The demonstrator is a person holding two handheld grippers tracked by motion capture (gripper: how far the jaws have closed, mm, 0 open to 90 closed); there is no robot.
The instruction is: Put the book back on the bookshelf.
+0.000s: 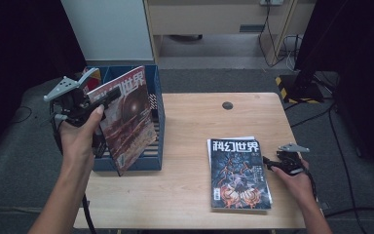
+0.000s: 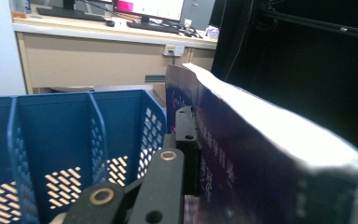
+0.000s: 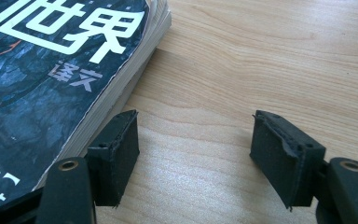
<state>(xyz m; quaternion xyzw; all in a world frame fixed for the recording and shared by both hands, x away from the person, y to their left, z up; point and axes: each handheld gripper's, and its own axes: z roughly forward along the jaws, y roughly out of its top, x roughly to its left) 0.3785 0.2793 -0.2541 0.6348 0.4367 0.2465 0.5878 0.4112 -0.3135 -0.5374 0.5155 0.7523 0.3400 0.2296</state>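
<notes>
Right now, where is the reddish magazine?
In the high view the reddish magazine is at the table's left, clamped in the left claw and tilted over the blue slotted plastic file rack.

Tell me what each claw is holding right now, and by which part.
The left claw is shut on the reddish magazine at its upper left edge, over the blue file rack. The right claw is open and holds nothing.

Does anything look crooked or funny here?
Yes. The red magazine is tilted over the blue file box, pinched in the left gripper, not yet slotted in. The stack of magazines on the table lies slightly uneven.
</notes>
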